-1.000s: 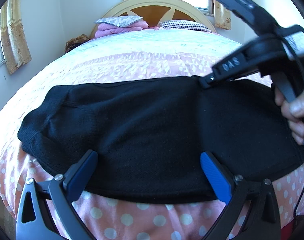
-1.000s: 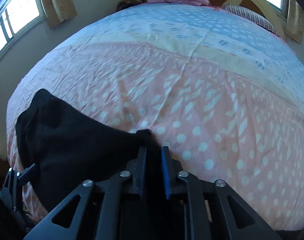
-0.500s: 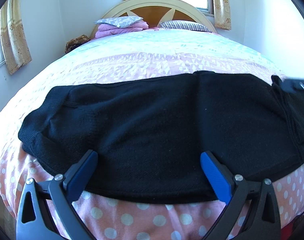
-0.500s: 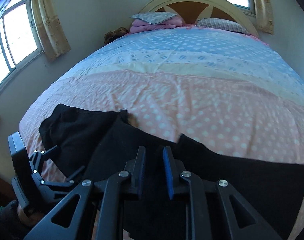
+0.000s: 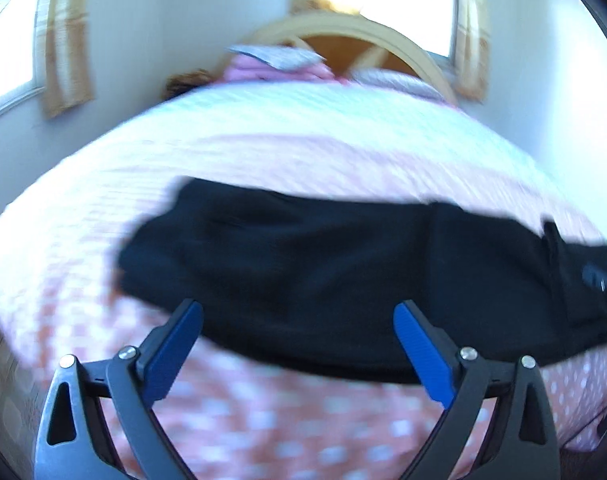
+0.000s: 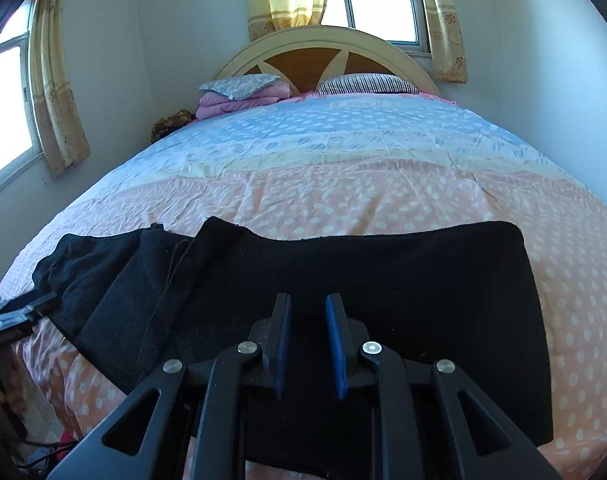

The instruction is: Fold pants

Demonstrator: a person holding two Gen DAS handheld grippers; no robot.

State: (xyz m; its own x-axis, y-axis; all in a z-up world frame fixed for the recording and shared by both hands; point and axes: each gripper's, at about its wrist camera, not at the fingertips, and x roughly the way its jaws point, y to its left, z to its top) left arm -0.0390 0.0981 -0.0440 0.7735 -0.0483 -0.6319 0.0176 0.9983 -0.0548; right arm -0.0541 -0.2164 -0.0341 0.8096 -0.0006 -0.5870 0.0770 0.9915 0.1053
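Two hand-held grippers are in play over the black pants point(image 6: 383, 280), which lie flat across the foot end of the bed point(image 6: 343, 184), stretched along its near edge, with a folded-over layer bunched toward the left corner. Your left hand-held gripper point(image 5: 299, 344) has its fingers wide apart and nothing between them, hovering above the near hem. Your right hand-held gripper point(image 6: 308, 344) has its fingers nearly together with a narrow gap; cloth lies right under the tips, but from this angle you cannot tell whether any of it is pinched. That is the main risk: if a fold of fabric is caught there, pulling away will drag the layer and undo the crease. The left view is blurred, so aiming a grasp now could miss the hem or catch only one layer. Near the bed's edge, a tug could also slide the pants off.
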